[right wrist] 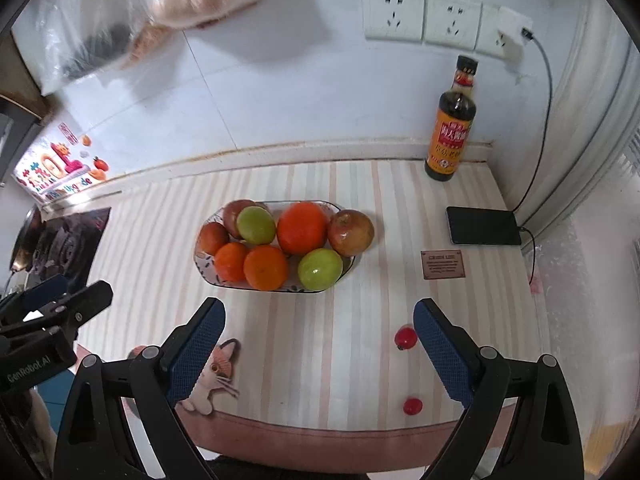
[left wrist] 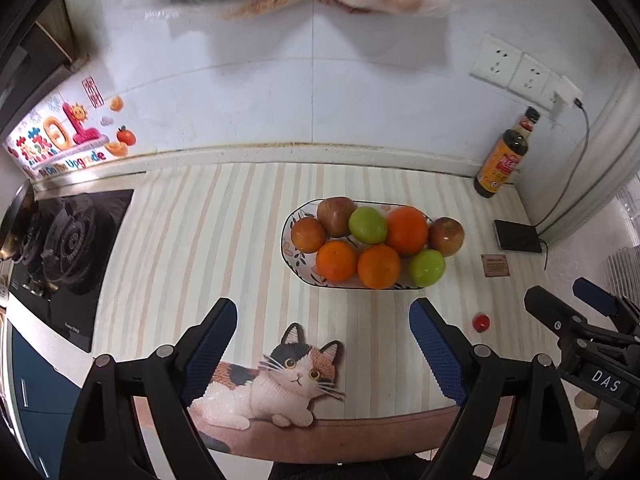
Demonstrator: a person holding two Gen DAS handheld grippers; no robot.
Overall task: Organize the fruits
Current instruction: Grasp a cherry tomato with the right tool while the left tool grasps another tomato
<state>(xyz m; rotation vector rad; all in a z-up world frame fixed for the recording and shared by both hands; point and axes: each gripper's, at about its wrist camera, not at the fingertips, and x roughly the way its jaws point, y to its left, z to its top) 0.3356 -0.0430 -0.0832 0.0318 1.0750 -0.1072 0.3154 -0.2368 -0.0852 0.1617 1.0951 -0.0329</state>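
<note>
Both tongs hang wide open over the near edge of the striped mat, holding nothing, so I think no pick has begun; the left gripper [left wrist: 322, 344] sits above the cat picture; the right gripper [right wrist: 320, 352] is near two small round red fruits [right wrist: 405, 337] lying loose; the white oval patterned plate [right wrist: 208, 276] farther back holds oranges [right wrist: 302, 227], green fruits [right wrist: 320, 269] and brownish apples [right wrist: 351, 233], piled close together.

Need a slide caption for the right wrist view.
Open right gripper faces a fruit-filled plate on the striped mat; two cherry tomatoes lie loose nearby.
</note>
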